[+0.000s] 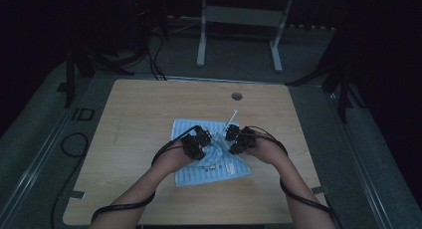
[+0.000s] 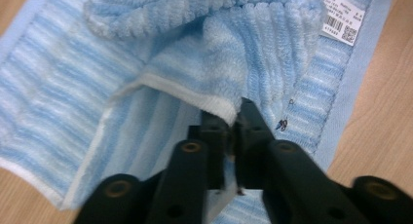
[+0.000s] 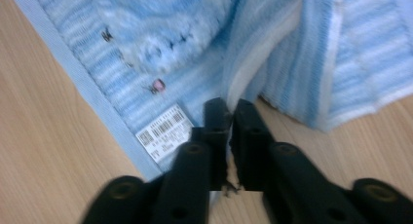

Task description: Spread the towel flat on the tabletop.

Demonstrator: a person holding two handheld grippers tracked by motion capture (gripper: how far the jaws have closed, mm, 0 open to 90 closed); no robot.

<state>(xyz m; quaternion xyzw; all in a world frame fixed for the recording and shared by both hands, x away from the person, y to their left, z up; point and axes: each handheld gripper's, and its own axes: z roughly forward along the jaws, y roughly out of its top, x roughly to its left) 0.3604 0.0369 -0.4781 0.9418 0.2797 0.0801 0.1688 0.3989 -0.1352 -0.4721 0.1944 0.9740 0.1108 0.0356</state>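
Hand-held gripper [image 2: 233,118] pinches the blue towel's [image 2: 204,63] white edge — clamped tight.

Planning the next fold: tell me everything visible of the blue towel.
The towel is light blue with paler stripes, ribbed terry with white edging and a barcode label. It lies rumpled, partly folded over itself, on the wooden table. The left gripper and right gripper each pinch a white-edged fold.

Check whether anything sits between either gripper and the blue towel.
Nothing visible does. The left gripper is shut on a white-edged fold of the blue towel, and the right gripper is shut on another fold.
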